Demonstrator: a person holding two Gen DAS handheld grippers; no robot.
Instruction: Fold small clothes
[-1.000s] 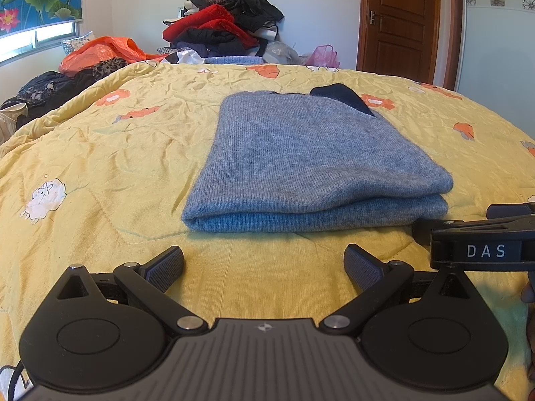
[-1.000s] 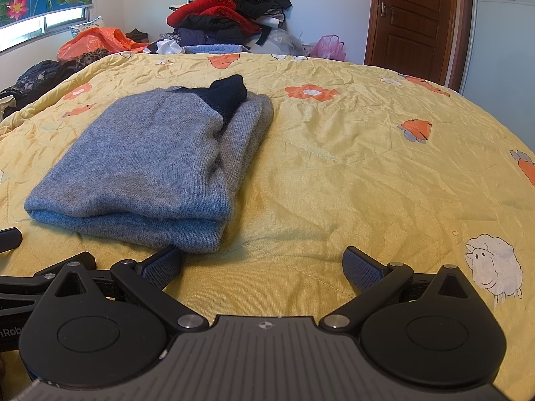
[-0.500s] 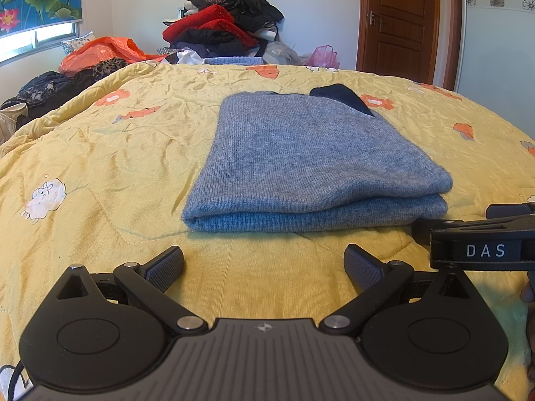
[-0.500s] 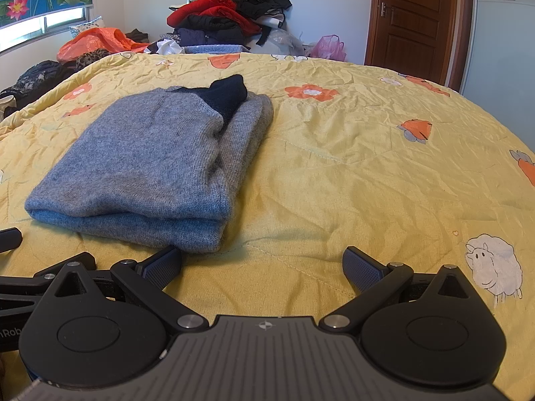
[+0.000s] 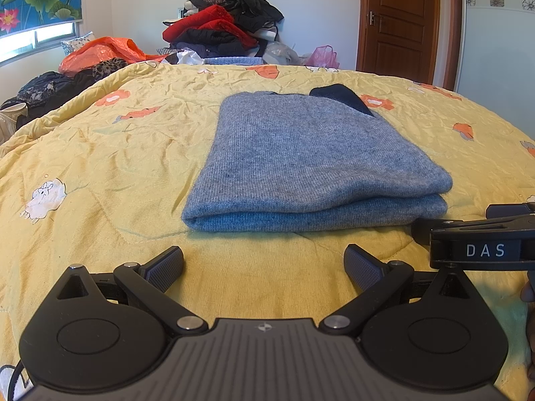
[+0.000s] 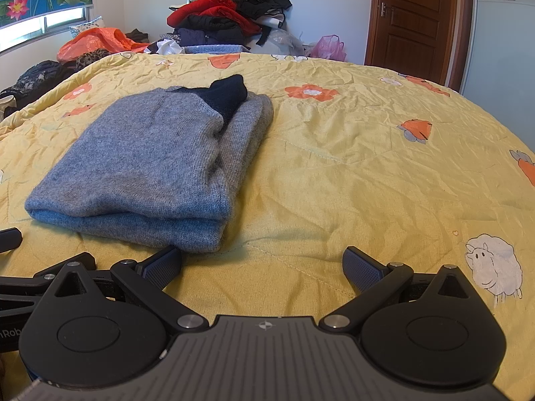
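Grey knit sweater (image 5: 311, 163) lies folded into a thick rectangle on the bed, just ahead of the left tongs (image 5: 264, 264) and ahead-left of the right tongs (image 6: 262, 264); the right tongs' left pad sits just beside its near corner. Both tongs are spread wide w/ nothing in them, low over the quilt. A dark navy bit (image 6: 227, 95), prob. collar or cuff, pokes out at the far end.

Handling, my guess: soft, floppy, light-ish wool, not slippery; layers will slide apart if lifted by one edge only. Best hold is the doubled near fold, pinching all layers, one tong per corner. It looks about done as folded.

Surface: yellow quilt (image 6: 367, 167) w/ orange flowers & sheep print, creased, soft underfoot so pads can dig in. Beyond: clothes pile (image 5: 220, 30), orange plastic bag (image 5: 100, 51), wooden door (image 5: 399, 16), window far left.
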